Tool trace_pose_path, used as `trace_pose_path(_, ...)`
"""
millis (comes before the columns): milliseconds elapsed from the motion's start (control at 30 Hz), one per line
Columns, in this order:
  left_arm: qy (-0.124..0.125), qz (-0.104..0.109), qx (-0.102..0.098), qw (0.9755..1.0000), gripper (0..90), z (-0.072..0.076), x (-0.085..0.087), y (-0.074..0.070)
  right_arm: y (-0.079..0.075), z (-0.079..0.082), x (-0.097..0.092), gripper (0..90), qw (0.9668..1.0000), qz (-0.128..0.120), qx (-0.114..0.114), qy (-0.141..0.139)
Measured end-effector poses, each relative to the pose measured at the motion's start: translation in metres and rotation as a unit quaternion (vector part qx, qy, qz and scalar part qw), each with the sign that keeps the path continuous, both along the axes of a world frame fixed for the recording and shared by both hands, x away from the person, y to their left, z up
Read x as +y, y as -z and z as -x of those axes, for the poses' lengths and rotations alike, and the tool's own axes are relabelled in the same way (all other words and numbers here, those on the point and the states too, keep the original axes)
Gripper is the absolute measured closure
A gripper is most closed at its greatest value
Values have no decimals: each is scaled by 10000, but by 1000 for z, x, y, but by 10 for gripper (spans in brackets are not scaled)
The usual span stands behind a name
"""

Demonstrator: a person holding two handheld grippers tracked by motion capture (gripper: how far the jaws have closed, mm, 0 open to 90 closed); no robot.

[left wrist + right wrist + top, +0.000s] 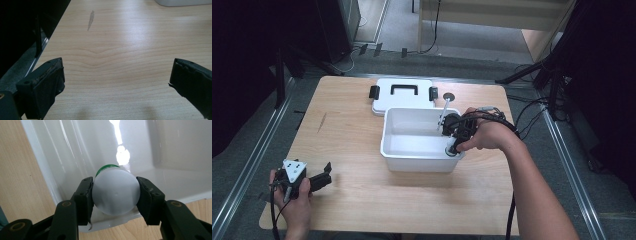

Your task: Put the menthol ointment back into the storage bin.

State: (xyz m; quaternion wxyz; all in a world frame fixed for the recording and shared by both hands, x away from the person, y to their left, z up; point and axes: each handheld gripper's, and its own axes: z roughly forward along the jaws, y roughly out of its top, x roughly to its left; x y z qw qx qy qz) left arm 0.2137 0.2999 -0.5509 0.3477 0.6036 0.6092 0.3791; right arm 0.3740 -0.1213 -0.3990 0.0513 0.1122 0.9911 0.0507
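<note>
White bottle held at the bin's near corner

The right gripper (115, 195) clamps a white, green-banded bottle (115, 192) between its jaws, apparently lowering it into the white plastic bin (175, 180) beyond; the left gripper (116, 82) idles with jaws wide over bare table (120, 42), lid (402, 95) farthest.

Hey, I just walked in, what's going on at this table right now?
A person at a light wooden table holds a gripper in each hand. The right gripper is shut on a small white round-capped bottle with a green band, holding it over the near right corner of an open white plastic bin. The bin's white lid with black handle and latches lies flat behind it. The left gripper sits open and idle near the table's front left.
</note>
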Motion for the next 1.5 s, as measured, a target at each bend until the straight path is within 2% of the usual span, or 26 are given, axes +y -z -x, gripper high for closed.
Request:
trace_pose_path(300,4,-5,8,10000,1,0,0,0,10,-4,3,517,9998,108,45,-182)
trace_pose_path(600,0,-10,10,10000,1,0,0,0,19,-5,9,516,9989,299,-48,-369)
trace_pose_path(733,2,-12,11,10000,1,0,0,0,23,-4,14,516,9983,437,-100,-369)
trace_pose_path(967,5,-5,17,10000,1,0,0,0,29,-6,19,516,9971,524,-154,-521)
trace_pose_path(1500,8,-3,18,10000,1,0,0,0,41,-10,26,515,9967,651,-109,-468)
